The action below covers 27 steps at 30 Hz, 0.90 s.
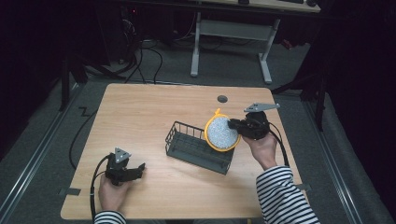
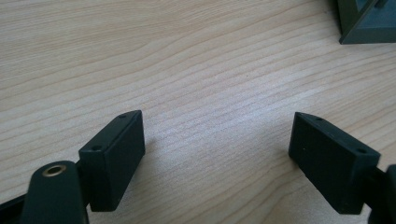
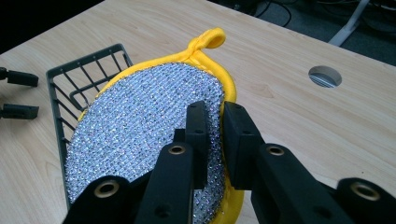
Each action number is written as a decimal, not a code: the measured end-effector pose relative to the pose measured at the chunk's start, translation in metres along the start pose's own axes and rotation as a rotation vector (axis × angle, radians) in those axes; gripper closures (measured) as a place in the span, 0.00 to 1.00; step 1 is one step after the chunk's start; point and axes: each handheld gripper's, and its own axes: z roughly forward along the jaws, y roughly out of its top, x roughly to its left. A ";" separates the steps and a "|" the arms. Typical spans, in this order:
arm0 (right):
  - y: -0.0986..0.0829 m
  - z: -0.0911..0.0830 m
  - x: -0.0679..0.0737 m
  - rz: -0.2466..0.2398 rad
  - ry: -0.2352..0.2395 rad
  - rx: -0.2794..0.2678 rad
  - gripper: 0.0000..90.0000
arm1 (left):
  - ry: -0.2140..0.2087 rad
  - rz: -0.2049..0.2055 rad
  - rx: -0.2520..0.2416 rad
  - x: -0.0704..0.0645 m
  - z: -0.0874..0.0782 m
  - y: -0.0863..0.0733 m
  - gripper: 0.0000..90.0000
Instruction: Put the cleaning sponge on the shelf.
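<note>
Fingers of the right gripper (image 3: 215, 135) pinch the scouring pad's (image 3: 140, 126) yellow rim over the wire basket (image 1: 198, 148); high view shows the left gripper (image 1: 138, 169) gaping, empty

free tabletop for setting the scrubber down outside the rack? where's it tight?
Bare wood: the far-left stretch beyond the dark wire rack, and the near strip between the open left gripper and the rack. Far edge is free except the round cable hole. Crowded at the rack's right end, where the right gripper holds the yellow-rimmed silver scrubber pad.
</note>
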 end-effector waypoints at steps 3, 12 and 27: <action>0.000 0.002 0.003 -0.005 -0.004 0.000 0.90 | 0.000 0.000 0.000 0.000 0.000 0.000 0.21; 0.000 0.007 0.012 -0.033 -0.016 0.009 0.90 | -0.003 0.003 -0.001 0.000 0.000 0.000 0.21; -0.002 0.018 0.027 -0.104 -0.030 0.027 0.90 | -0.004 0.003 -0.001 0.000 0.000 0.000 0.21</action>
